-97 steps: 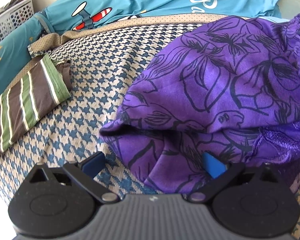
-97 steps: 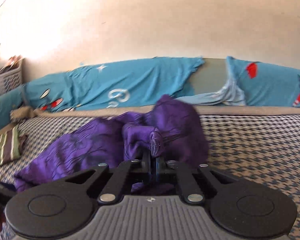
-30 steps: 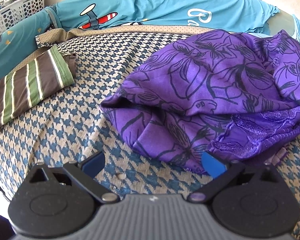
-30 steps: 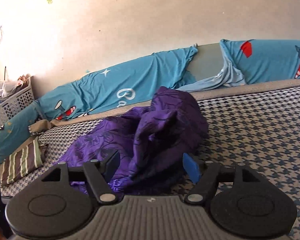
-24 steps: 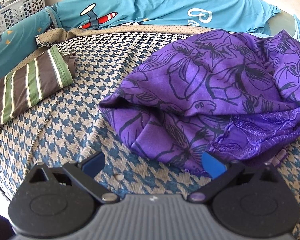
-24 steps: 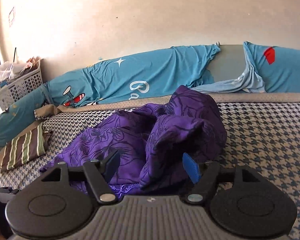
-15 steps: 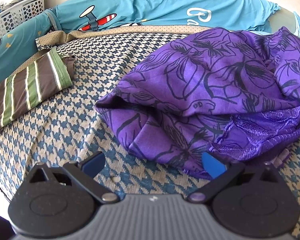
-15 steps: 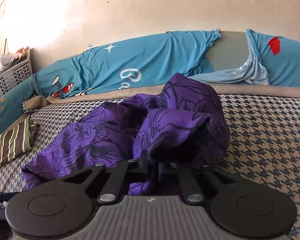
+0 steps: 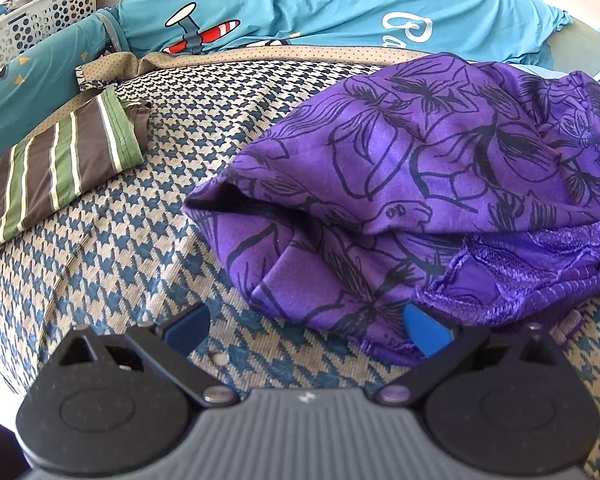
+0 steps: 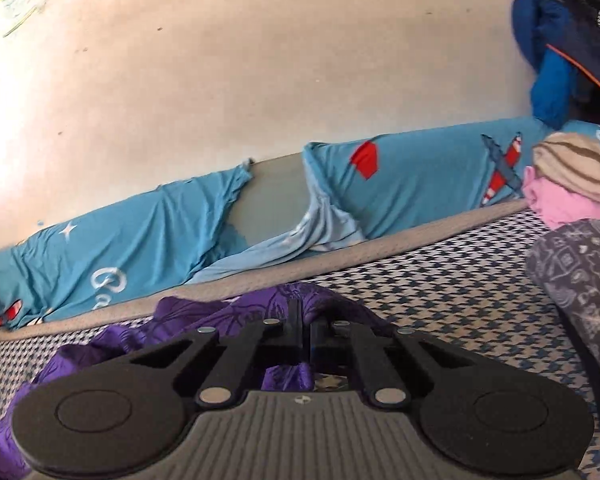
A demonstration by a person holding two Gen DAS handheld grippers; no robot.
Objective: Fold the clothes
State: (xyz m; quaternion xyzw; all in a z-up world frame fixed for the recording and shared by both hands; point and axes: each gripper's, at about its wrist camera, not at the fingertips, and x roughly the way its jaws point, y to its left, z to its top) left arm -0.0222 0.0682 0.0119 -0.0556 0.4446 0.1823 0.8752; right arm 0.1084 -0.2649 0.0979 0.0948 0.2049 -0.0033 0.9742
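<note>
Right hand-held gripper (image 10: 305,330) now clamped on crumpled purple floral garment (image 9: 440,184), left hand-held gripper (image 9: 306,320) spread apart

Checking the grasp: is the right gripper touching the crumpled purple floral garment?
Touching. The right wrist view shows the right gripper with jaws shut on the purple floral garment.

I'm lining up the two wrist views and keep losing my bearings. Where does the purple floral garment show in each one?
Left wrist view: the purple floral garment fills the right half, bunched on the houndstooth cover, just beyond the open left gripper.
Right wrist view: it sits bottom centre and lower left, pinched in the shut right gripper.
Shared landmark: the blue cushion cover with white lettering.
</note>
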